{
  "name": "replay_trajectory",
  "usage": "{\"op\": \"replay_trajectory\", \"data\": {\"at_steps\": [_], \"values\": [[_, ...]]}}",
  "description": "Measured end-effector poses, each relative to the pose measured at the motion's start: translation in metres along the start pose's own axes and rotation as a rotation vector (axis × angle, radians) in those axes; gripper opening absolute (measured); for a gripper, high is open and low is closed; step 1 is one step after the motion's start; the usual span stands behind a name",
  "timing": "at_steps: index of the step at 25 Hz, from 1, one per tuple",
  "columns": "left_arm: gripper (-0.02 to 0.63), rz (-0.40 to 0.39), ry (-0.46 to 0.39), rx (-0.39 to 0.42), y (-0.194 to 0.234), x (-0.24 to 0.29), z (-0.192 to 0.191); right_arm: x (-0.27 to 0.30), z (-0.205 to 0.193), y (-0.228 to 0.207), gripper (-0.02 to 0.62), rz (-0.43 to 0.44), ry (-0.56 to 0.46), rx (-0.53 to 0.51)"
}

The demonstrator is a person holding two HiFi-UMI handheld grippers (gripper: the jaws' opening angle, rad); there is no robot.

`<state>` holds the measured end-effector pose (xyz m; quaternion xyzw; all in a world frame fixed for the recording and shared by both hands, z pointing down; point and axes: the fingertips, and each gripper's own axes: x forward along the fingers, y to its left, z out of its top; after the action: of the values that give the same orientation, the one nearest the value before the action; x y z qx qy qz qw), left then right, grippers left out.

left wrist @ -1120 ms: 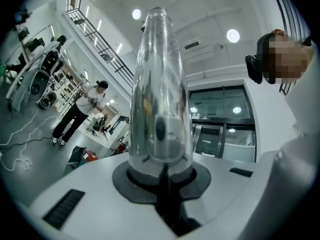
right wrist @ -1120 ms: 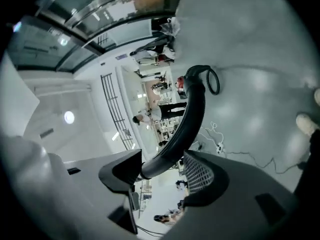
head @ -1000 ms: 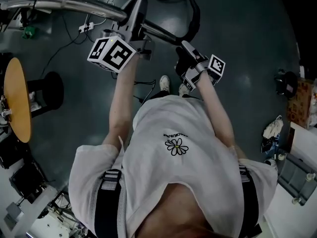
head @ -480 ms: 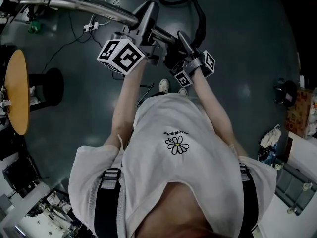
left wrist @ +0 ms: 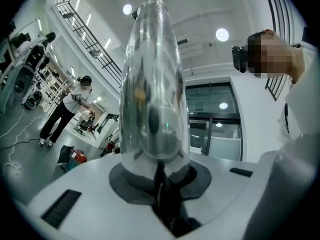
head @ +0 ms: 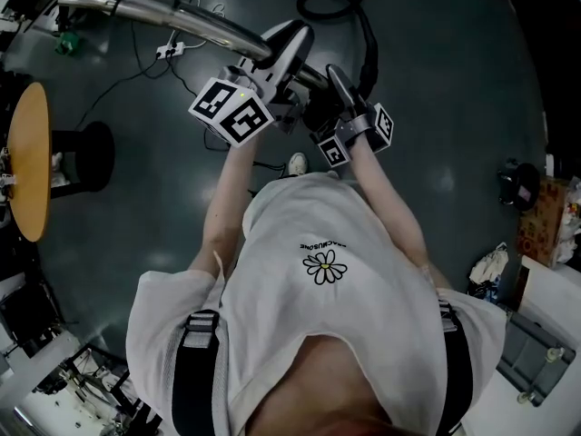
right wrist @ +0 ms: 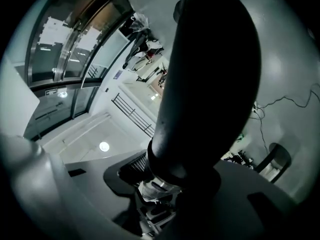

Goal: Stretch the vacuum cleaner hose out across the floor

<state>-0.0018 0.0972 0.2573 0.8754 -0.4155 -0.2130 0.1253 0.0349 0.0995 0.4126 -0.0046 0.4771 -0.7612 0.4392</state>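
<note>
Hose (head: 367, 48) loops away beyond the wand (head: 182, 12); right gripper (head: 338, 94), nearer it, has just been closing onto its black end, while left gripper (head: 277, 71) clamps the wand

Both arms reach forward from the shoulders toward the upper middle of the head view, hands close together. The left arm (head: 225, 198) runs almost straight, and its left gripper (head: 270, 82) points up and to the right with its marker cube lower left. Its jaws are pressed together on the wand (left wrist: 152, 84). The right arm (head: 386, 198) angles inward. Its right gripper (head: 334, 103) sits just right of the other, rolled over, and its jaws have just been closing around the hose (right wrist: 210, 74).
</note>
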Motion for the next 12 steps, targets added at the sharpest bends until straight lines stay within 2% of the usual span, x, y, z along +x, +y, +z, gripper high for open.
{"op": "replay_trajectory", "data": {"at_steps": [4, 6, 8, 9, 10, 12], "values": [[0.055, -0.015, 0.098, 0.048, -0.004, 0.001, -0.006, 0.002, 0.000, 0.004, 0.188, 0.015, -0.009, 0.000], [0.072, -0.018, 0.242, 0.099, -0.002, 0.002, -0.016, 0.006, 0.003, 0.009, 0.185, 0.033, -0.027, -0.009], [0.155, -0.018, 0.422, 0.215, 0.003, 0.000, -0.032, 0.007, 0.013, 0.016, 0.174, 0.047, -0.049, -0.051], [0.208, -0.016, 0.471, 0.266, 0.006, -0.001, -0.037, 0.006, 0.017, 0.021, 0.169, 0.049, -0.052, -0.083], [0.240, -0.014, 0.485, 0.286, 0.009, -0.003, -0.039, 0.007, 0.019, 0.025, 0.167, 0.049, -0.044, -0.119], [0.263, -0.015, 0.451, 0.263, 0.014, -0.003, -0.036, 0.010, 0.014, 0.032, 0.166, 0.050, -0.006, -0.176]]}}
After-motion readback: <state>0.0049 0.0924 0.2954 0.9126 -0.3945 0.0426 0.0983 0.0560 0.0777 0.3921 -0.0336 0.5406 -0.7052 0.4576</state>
